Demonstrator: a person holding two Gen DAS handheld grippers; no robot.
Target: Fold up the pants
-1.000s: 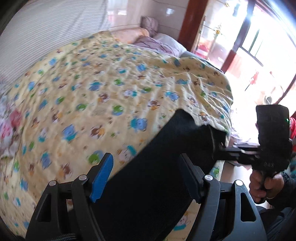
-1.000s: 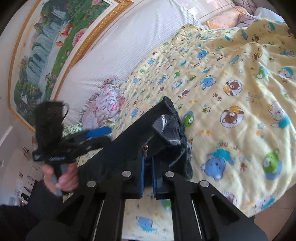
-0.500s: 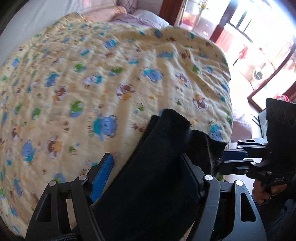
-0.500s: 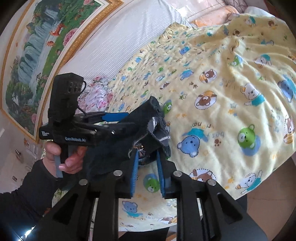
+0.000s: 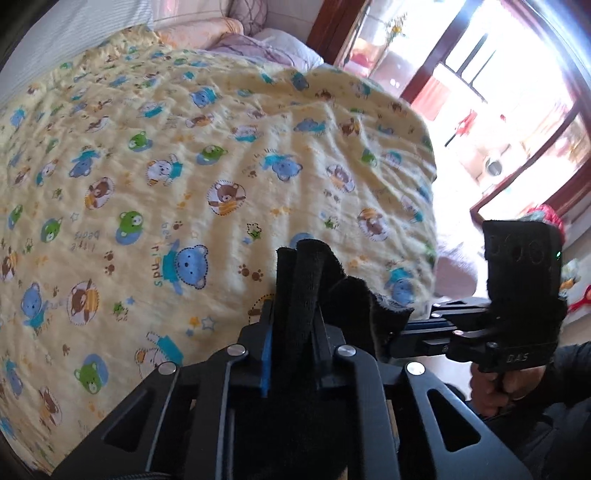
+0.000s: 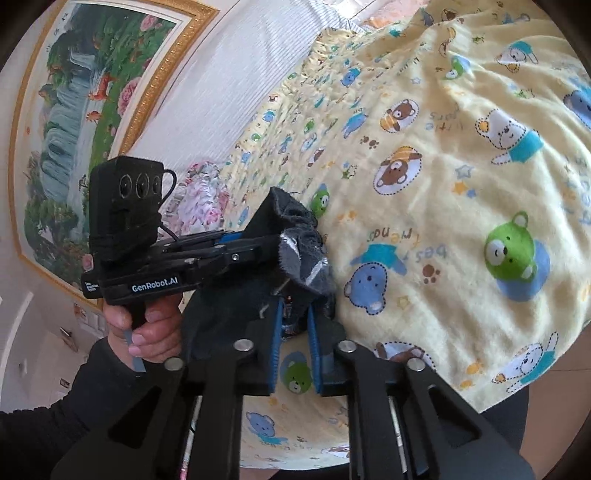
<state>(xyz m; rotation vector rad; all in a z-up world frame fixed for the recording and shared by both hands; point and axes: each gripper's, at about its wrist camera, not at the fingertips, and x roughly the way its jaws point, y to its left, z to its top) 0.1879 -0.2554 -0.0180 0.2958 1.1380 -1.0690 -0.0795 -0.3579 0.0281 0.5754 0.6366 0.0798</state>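
Spreading wide beneath everything, a yellow bear-print quilt point(image 5: 155, 177) on the bed. Hanging bunched over its near edge, black pants point(image 5: 303, 291) (waistband end, grey lining showing). Pinching the cloth, left gripper point(image 5: 293, 332), jaws just closing; clamping narrow alongside, right gripper point(image 6: 293, 325).

Pants point(image 5: 303, 288) bunched over quilt point(image 5: 155, 155) near bed edge, pillows point(image 5: 236, 29) behind at far end.
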